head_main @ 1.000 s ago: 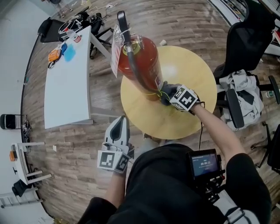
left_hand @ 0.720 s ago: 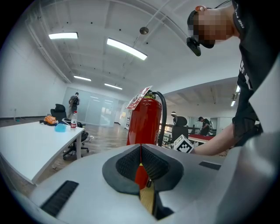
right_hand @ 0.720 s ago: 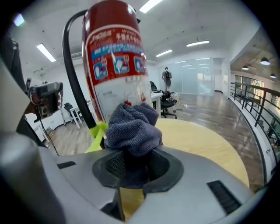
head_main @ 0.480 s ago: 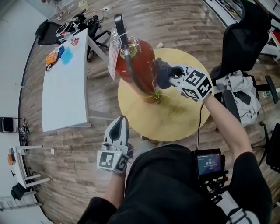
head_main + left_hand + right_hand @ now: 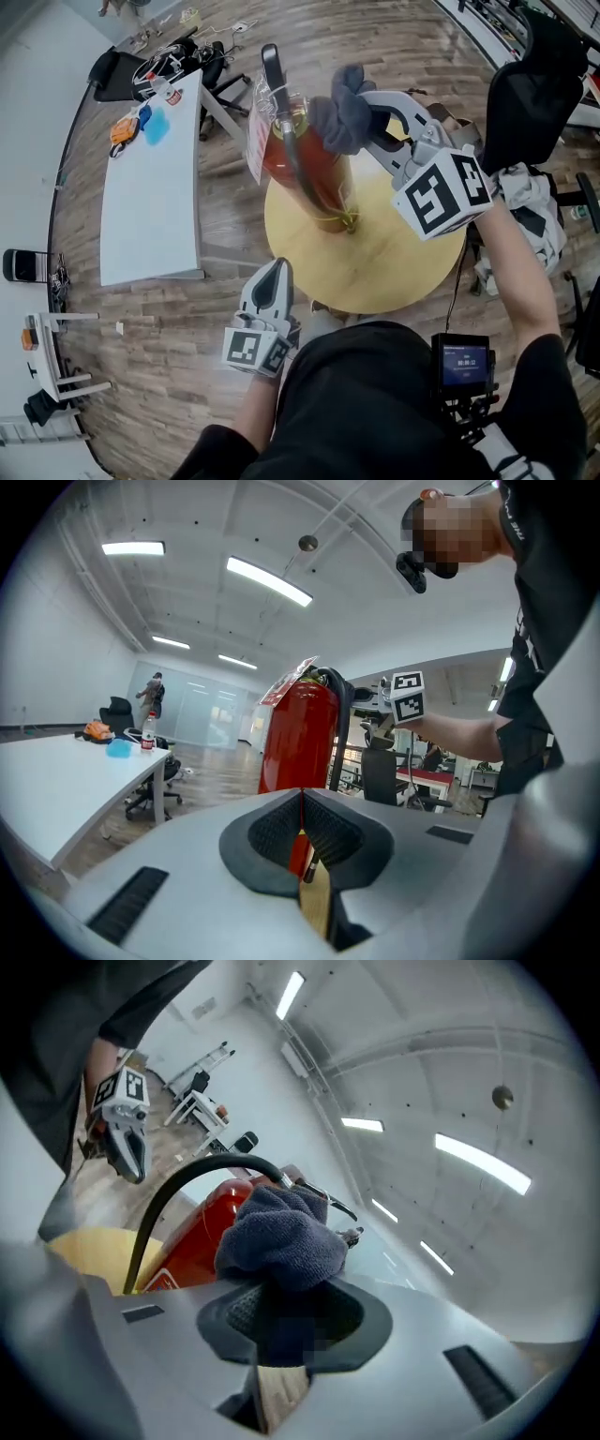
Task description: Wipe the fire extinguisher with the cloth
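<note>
– Right gripper (image 5: 367, 114)?
– Clamping the grey cloth (image 5: 339, 111), holding it at the red fire extinguisher's (image 5: 314, 173) top, just ahead of its jaws.
– Left gripper (image 5: 271, 270)?
– Hanging clenched, empty; extinguisher standing well ahead.

The fire extinguisher (image 5: 314, 173) is a red cylinder standing upright on the round yellow table (image 5: 394, 272), its base set toward the far left edge. A black lever handle tops it, a black hose (image 5: 298, 164) curves down its front, and a white tag (image 5: 255, 141) hangs off its left side. The cloth (image 5: 339, 117) is dark grey-blue terry, bunched into a lump. It is pinched in the right gripper (image 5: 367, 114) and pressed against the cylinder's upper right shoulder, just beside the valve.
</note>
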### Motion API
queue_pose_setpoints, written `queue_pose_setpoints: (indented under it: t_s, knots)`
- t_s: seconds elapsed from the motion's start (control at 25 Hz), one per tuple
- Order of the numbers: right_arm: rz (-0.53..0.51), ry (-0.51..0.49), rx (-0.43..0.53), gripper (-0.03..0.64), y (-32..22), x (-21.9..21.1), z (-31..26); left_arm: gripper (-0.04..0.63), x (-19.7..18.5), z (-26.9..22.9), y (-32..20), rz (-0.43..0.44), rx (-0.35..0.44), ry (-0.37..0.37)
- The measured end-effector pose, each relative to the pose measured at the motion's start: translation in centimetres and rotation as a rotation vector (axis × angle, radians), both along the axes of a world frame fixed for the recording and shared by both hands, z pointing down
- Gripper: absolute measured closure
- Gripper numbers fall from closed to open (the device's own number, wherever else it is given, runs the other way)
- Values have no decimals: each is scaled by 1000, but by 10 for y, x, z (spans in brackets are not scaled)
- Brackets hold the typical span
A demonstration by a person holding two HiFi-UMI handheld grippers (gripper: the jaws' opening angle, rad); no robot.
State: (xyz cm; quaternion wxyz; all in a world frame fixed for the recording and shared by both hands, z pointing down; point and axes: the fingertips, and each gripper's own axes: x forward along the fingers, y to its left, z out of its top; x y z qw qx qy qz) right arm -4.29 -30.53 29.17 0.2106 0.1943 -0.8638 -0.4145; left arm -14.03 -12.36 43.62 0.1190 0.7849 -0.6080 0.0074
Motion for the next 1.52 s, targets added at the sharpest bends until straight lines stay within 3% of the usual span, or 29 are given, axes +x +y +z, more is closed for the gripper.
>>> queue_pose_setpoints:
  t_s: [0.16,0.32,0.68,0.8,0.88,0.96,1.12,1.28,1.44,1.52]
  knots:
    - [29,77,74,523,-10,2,31,572,-1,1,0,-10,-2,1]
    - [41,165,-2,523,-25,-5,100,572,-5,2,4,-25,-14,-1]
    - [47,350,-356,525,-22,-2,294,572,-15,10,14,-70,-70,-6]
    - [40,478,-480,525,-3,6,357,572,-21,11,17,-85,-81,-19]
    - [57,502,-581,525,9,8,386,572,-24,11,19,-103,-89,-16]
    - [65,519,-622,525,12,10,396,572,-25,13,20,-101,-86,-10]
    - [0,577,-532,525,1,7,374,572,-27,10,18,-102,-83,-10]
    - [-33,374,-398,525,-26,-7,279,572,-25,5,15,-86,-69,-16]
    - [-92,136,-81,525,-38,-19,121,572,-20,1,11,-63,-51,-14]
    - [-91,124,116,525,-40,-20,59,572,-16,1,9,-51,-45,-10]
